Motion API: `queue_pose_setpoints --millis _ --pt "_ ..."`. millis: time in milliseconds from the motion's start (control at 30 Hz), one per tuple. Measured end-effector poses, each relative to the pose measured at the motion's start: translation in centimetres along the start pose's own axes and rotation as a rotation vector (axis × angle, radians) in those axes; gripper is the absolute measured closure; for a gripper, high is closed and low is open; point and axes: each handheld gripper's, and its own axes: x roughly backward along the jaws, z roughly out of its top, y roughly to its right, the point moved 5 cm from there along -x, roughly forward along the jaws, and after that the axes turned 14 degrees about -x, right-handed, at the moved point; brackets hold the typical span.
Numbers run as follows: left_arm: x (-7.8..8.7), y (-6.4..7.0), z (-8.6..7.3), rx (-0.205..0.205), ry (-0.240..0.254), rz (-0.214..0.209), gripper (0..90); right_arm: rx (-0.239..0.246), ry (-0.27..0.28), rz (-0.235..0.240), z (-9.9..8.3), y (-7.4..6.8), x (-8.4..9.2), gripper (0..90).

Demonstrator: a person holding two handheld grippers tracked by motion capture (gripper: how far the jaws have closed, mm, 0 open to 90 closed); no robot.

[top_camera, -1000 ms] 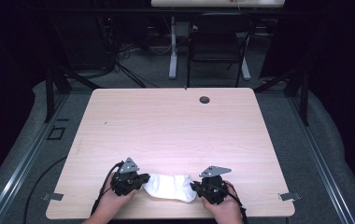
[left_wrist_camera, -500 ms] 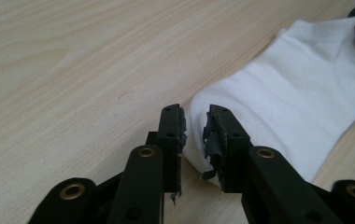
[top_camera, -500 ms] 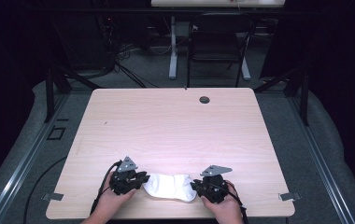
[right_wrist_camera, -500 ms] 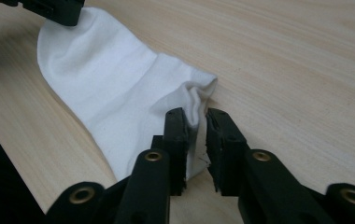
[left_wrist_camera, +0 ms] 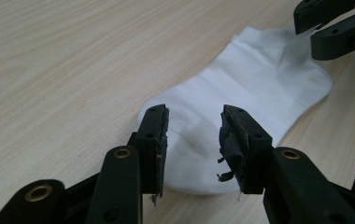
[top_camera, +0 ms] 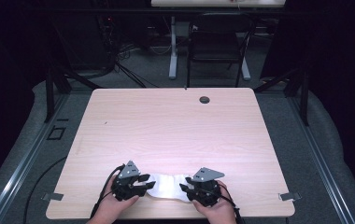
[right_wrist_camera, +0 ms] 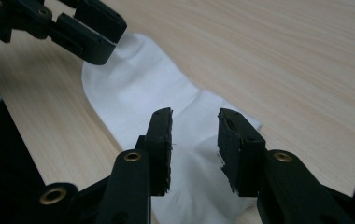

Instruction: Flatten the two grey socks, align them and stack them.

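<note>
Near the bench [top_camera: 175, 135] front edge, the sock [top_camera: 168, 185] lies flat, soft and light, best pinched at its ends, while the left tool [top_camera: 144, 185] and right tool [top_camera: 185, 190] have just been opening, jaws apart over it, not gripping.

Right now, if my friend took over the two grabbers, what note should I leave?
Left gripper: open, jaws just been opening, the white sock between them, pads off it.
Right gripper: open too, jaws just been opening over the sock's other end.
Sock: lying flat near the table's front edge, stretched between both grippers.
Done: sock laid out and let go.
Left: probably folding it or moving it; I can't tell which.
</note>
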Motion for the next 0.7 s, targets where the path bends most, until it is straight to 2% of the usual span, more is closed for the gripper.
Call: queue_pose_setpoints --millis 67,167,267,500,700 --pt "-0.3 0.1 -0.3 -0.001 -0.013 -0.002 59.2 0.011 -0.044 -0.003 -0.5 0.1 -0.5 63.6" --pt "-0.5 0.2 -0.6 0.000 -0.022 -0.008 58.1 0.008 -0.076 -0.018 -1.0 0.6 -0.9 61.7" --pt "-0.6 0.3 -0.7 -0.014 -0.024 -0.006 57.2 -0.001 -0.059 -0.032 -1.2 1.0 -0.8 58.6" --pt "-0.8 0.3 -1.1 -0.008 -0.037 -0.010 56.3 -0.010 -0.088 -0.051 -1.7 1.7 -0.9 57.4" --pt "-1.0 0.3 -1.3 -0.024 -0.053 -0.009 55.0 -0.042 -0.071 -0.038 -1.8 1.9 -1.1 57.5"
